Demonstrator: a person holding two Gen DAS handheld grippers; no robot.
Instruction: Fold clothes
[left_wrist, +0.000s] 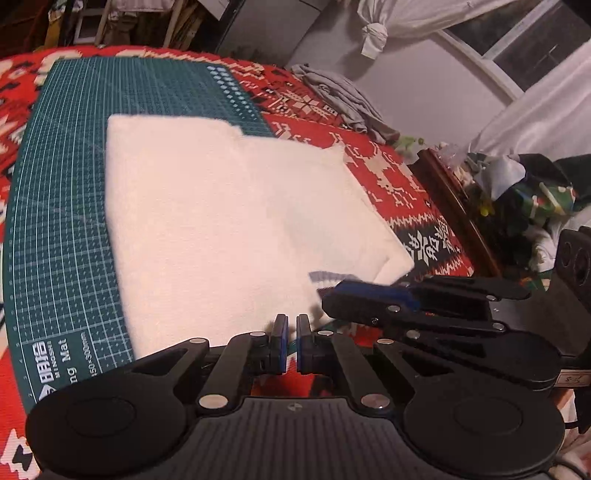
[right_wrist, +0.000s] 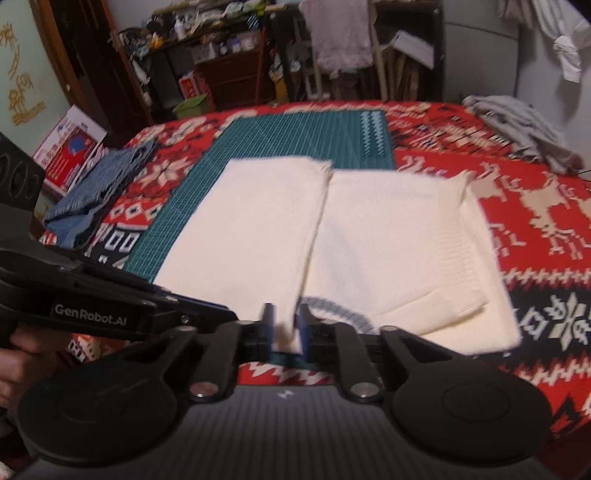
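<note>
Cream knit sweater (right_wrist: 332, 236) lies part-folded across the green cutting mat (left_wrist: 62, 221) and the red patterned blanket (right_wrist: 535, 184). At its near edge the right gripper (right_wrist: 284, 325) pinches the cloth, while the left gripper (left_wrist: 291, 341) is nearly shut (whether on fabric, I cannot tell). Next, probably: lift that edge and carry it toward the far edge.

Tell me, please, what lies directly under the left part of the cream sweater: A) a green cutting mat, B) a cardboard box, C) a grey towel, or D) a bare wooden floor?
A: the cream sweater lies partly on the green gridded cutting mat, which sits on the red patterned blanket.
</note>
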